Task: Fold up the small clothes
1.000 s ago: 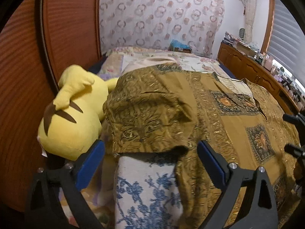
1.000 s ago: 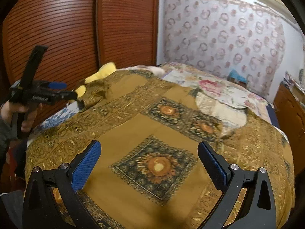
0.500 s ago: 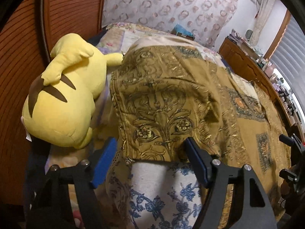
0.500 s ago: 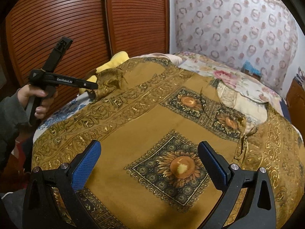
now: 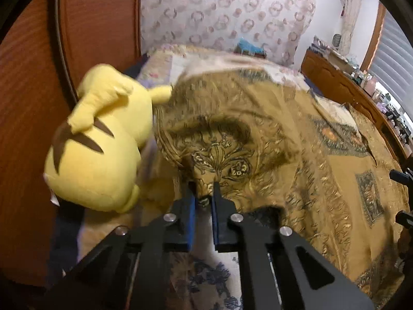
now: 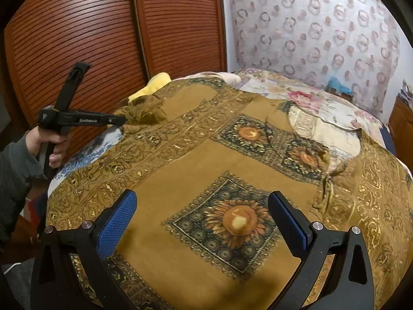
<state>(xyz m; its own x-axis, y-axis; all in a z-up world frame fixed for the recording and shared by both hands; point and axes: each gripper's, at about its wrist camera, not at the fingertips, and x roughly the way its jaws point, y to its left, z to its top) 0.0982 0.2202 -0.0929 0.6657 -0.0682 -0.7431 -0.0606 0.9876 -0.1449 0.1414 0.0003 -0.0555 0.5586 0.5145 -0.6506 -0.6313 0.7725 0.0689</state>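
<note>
Bed (image 5: pixel 201 279) beside slatted wooden doors (image 6: pixel 77 38). Left wrist view: left gripper (image 5: pixel 204 196) pinches the edge of the mustard patterned cloth (image 5: pixel 258 129) spread over the bed, yellow plush toy (image 5: pixel 103 144) alongside. Right wrist view: right gripper (image 6: pixel 201 217) spread wide above the cloth (image 6: pixel 206 160), holding nothing; a hand (image 6: pixel 44 142) grips the left tool

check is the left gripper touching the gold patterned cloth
Touching. The left wrist view shows the left gripper shut on a bunched edge of the gold patterned cloth, the fabric pinched between its blue pads.
</note>
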